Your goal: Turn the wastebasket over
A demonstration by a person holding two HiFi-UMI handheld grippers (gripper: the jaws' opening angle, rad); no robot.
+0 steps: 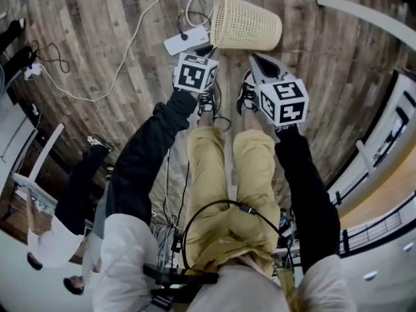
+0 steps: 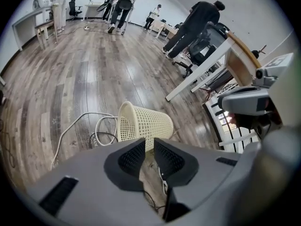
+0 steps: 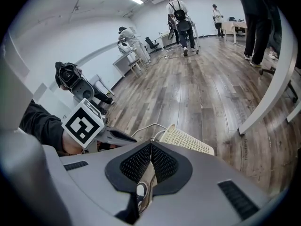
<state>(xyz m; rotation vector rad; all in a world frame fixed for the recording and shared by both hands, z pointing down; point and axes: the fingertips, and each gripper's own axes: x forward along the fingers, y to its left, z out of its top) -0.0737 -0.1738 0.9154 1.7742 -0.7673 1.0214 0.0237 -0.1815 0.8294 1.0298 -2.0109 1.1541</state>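
Wastebasket sideways on floor

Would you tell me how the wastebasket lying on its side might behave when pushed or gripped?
The wastebasket lies on its side and tapers, so a push would probably roll it in a curve. Its open mesh wall suggests it is light and may flex when pinched. The rim looks stiffer.
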